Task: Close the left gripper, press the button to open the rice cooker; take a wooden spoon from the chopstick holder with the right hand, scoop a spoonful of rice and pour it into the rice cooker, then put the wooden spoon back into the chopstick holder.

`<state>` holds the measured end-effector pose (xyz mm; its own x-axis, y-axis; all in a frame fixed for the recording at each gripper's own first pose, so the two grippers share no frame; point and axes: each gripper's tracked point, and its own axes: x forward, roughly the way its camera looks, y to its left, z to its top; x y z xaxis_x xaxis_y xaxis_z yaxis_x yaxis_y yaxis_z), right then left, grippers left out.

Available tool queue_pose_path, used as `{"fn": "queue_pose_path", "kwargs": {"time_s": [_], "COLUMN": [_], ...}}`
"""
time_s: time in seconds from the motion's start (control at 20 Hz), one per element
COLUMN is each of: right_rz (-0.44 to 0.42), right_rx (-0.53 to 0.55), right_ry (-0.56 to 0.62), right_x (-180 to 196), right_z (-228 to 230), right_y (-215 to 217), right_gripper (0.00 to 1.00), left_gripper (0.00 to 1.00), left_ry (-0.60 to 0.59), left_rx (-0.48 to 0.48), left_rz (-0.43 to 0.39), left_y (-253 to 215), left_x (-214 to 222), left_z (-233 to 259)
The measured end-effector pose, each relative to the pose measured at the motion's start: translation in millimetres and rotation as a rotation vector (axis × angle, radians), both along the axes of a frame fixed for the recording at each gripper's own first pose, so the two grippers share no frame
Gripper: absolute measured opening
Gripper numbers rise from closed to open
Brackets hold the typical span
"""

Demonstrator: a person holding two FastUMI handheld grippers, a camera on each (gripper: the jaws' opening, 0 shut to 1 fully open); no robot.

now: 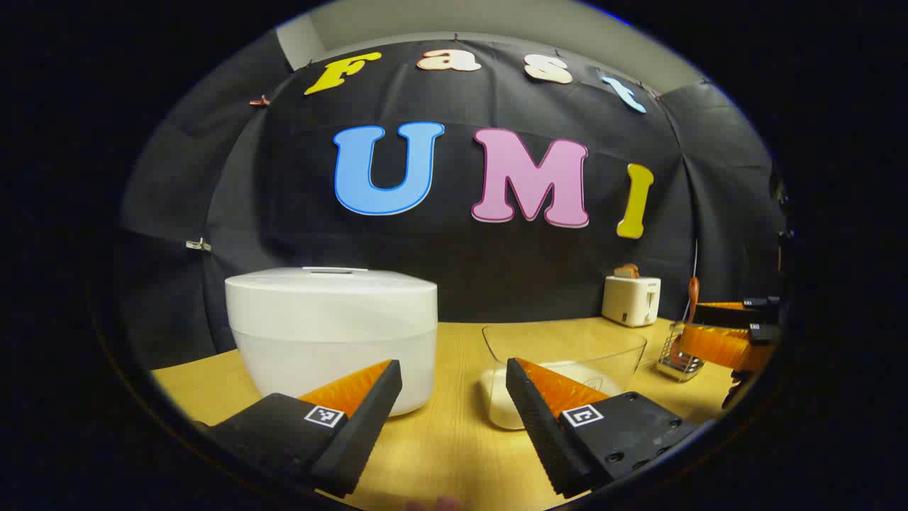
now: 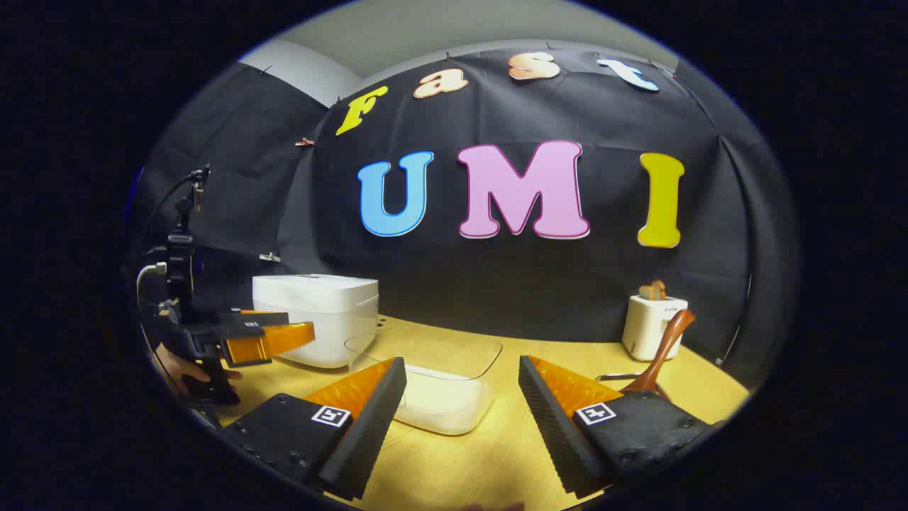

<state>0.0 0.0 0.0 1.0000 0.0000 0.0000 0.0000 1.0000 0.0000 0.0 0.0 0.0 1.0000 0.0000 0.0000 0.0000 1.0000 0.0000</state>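
**Both grippers held spread above the table, cooker lid down**

Black cloth is hung behind a yellow wooden table [image 1: 454, 440]; on its left part a white rice cooker [image 1: 331, 333] is set with its lid down; just to the right of it a clear bowl [image 1: 567, 358] holding white rice [image 2: 443, 404] is placed. At the back right a small white toaster [image 1: 631, 300] is stood against the cloth; near it a wire chopstick holder [image 1: 679, 360] is seen, with the wooden spoon [image 2: 663, 351] leaned upright in it, its handle tilted to the right.

In the left gripper view the left gripper [image 1: 454, 408] is held low in front of the cooker and bowl, fingers spread wide, nothing between them; the cooker's button cannot be made out from here. In the right gripper view the right gripper [image 2: 461, 411] is likewise kept wide apart and empty, aimed at the bowl; the spoon is seen just behind its right finger, probably not touched.
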Motion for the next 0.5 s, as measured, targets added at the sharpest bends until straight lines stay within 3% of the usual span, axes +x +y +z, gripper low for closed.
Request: {"fn": "queue_pose_path", "kwargs": {"time_s": [0.5], "right_rz": [-0.015], "right_rx": [0.043], "right_ry": [-0.024], "right_x": [-12.0], "right_z": [20.0], "right_y": [-9.1], "right_gripper": [0.99], "left_gripper": [0.96], "left_ry": [-0.061], "left_rx": [-0.004], "left_rz": [0.009], "left_y": [6.5], "left_x": [-22.0], "left_z": [26.4]}}
